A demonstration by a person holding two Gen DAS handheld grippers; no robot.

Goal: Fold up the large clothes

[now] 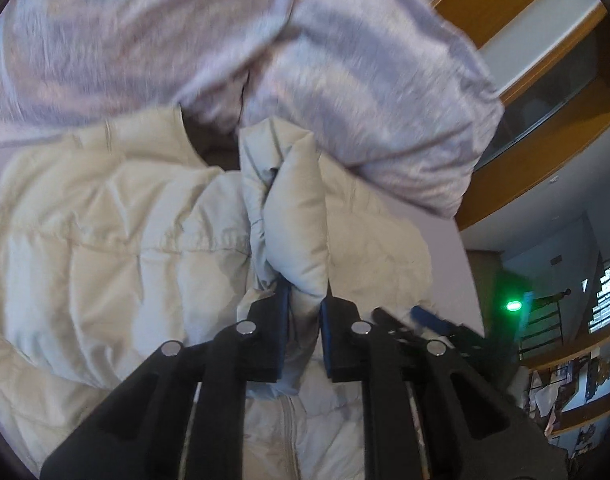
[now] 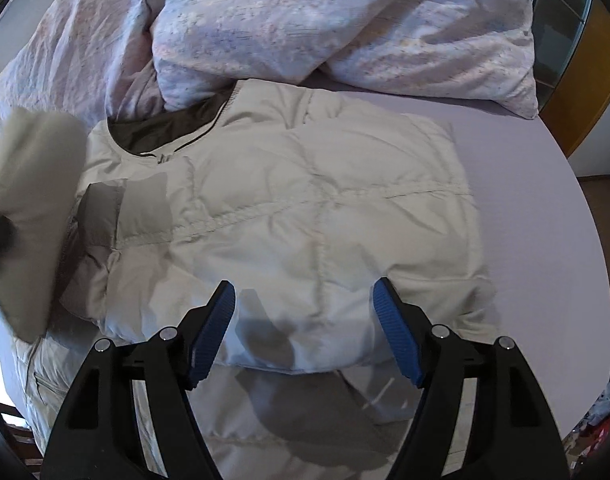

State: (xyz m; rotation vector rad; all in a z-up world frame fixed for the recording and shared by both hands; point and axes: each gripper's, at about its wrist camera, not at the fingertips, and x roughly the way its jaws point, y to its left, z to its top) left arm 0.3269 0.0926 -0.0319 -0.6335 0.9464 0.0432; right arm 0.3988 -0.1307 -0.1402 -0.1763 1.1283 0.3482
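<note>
Left gripper [image 1: 304, 304] clenched on puffer jacket [image 2: 289, 208] fold (raised off bed [image 2: 537, 200]) — right gripper [image 2: 305, 308] released, hovering over jacket.

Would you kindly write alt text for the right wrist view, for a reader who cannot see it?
Open right tongs with blue pads hover above a cream quilted jacket, partly folded on a lilac bedsheet. A rumpled pastel duvet lies behind, and a blurred cream jacket part is lifted at the left edge.

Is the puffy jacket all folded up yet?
Partly: one side of the puffy jacket lies folded over; the left gripper holds another part.
</note>
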